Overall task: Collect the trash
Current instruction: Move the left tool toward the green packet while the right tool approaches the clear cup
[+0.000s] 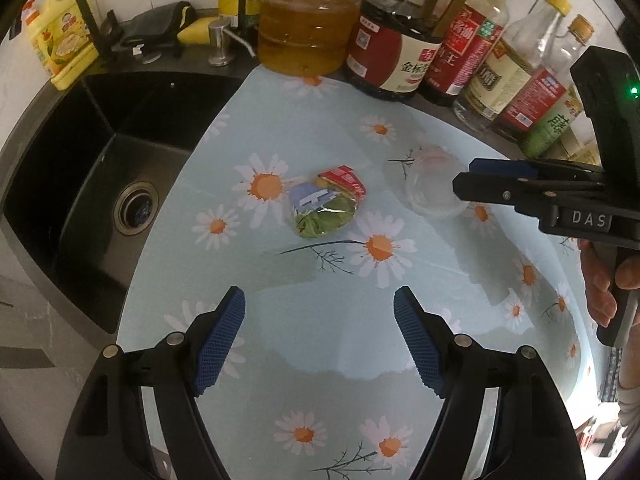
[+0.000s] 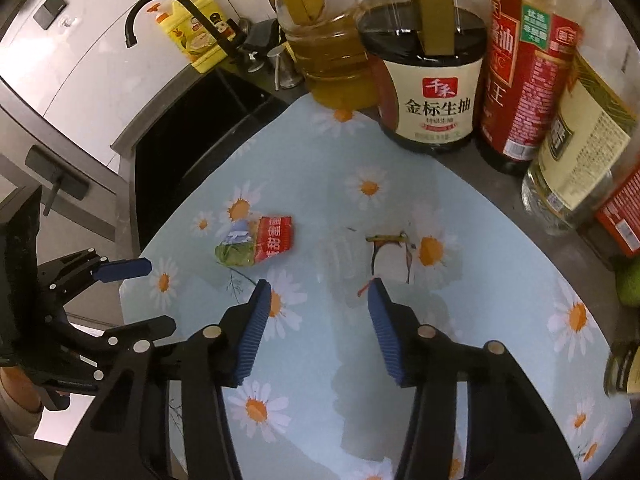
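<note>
Where sink (image 1: 80,184) borders mat (image 1: 340,320)

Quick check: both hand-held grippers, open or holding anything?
Left hand-held gripper: open, holding nothing.
Right hand-held gripper: open, holding nothing.

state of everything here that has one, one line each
left gripper: open, empty
right gripper: open, empty
snack wrapper: crumpled, lying on the daisy mat, not held
clear plastic cup: on its side on the mat, looks empty
oil jug: upright, partly full
soy sauce jug: upright
sink: no water visible
</note>
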`<act>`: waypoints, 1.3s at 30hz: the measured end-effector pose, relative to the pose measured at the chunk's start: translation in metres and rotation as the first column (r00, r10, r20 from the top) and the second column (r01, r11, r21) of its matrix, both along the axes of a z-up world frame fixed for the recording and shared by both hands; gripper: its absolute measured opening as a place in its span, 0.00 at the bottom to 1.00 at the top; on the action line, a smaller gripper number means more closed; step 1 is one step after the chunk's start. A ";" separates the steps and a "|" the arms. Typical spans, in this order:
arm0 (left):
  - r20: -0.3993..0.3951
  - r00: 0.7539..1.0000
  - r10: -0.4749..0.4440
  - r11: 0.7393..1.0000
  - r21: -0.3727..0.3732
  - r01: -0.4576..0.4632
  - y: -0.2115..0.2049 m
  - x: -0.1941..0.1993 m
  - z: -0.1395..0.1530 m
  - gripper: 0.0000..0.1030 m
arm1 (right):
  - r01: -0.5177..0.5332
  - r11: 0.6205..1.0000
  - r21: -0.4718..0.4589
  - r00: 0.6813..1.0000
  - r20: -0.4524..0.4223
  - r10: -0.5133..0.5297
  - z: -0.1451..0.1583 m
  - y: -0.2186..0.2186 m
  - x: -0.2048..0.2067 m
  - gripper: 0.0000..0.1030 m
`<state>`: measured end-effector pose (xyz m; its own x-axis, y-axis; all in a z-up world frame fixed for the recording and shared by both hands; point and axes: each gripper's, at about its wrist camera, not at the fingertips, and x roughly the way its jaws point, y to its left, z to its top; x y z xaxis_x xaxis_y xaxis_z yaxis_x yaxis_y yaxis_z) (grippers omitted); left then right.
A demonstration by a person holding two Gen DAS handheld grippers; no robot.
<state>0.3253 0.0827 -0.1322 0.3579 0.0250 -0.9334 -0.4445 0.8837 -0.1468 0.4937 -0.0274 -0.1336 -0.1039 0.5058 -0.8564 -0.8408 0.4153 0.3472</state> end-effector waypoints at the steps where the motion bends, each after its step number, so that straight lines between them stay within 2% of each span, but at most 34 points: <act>1: -0.003 1.000 0.006 1.000 -0.003 -0.006 0.001 0.000 -0.001 0.72 | -0.002 1.000 0.001 1.000 -0.005 0.002 -0.001 0.001 0.001 0.49; 9: -0.023 1.000 0.019 1.000 -0.008 -0.020 0.001 0.003 -0.009 0.72 | -0.029 1.000 -0.009 0.999 -0.023 0.029 -0.009 0.008 0.005 0.32; 20: -0.039 0.999 0.014 1.000 -0.004 -0.015 0.001 0.006 -0.014 0.72 | -0.024 1.000 0.013 0.998 -0.063 0.025 -0.009 0.013 0.004 0.33; 27: -0.044 0.999 0.016 1.000 -0.006 -0.017 0.003 0.006 -0.016 0.72 | -0.035 0.999 0.016 0.999 -0.036 0.035 -0.004 0.020 -0.007 0.33; 31: -0.047 0.999 0.021 1.000 -0.008 -0.022 0.005 0.005 -0.017 0.72 | -0.020 1.000 0.014 1.000 -0.019 0.020 -0.006 0.021 -0.010 0.23; 35: -0.052 0.998 0.023 1.000 -0.007 -0.023 0.007 0.003 -0.018 0.72 | -0.007 1.000 0.020 1.000 -0.010 0.007 -0.008 0.022 -0.013 0.18; 37: -0.053 0.998 0.024 1.000 -0.008 -0.025 0.007 0.003 -0.019 0.72 | -0.010 1.000 0.015 1.000 -0.008 0.010 -0.009 0.023 -0.014 0.09; 39: -0.051 0.998 0.020 1.000 -0.005 -0.020 0.007 0.003 -0.018 0.72 | -0.012 1.000 0.018 1.000 -0.013 0.012 -0.010 0.023 -0.015 0.09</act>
<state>0.3278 0.0893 -0.1506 0.3091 0.0263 -0.9507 -0.4693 0.8737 -0.1284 0.4786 -0.0041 -0.1431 -0.1211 0.5200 -0.8456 -0.8411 0.3986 0.3656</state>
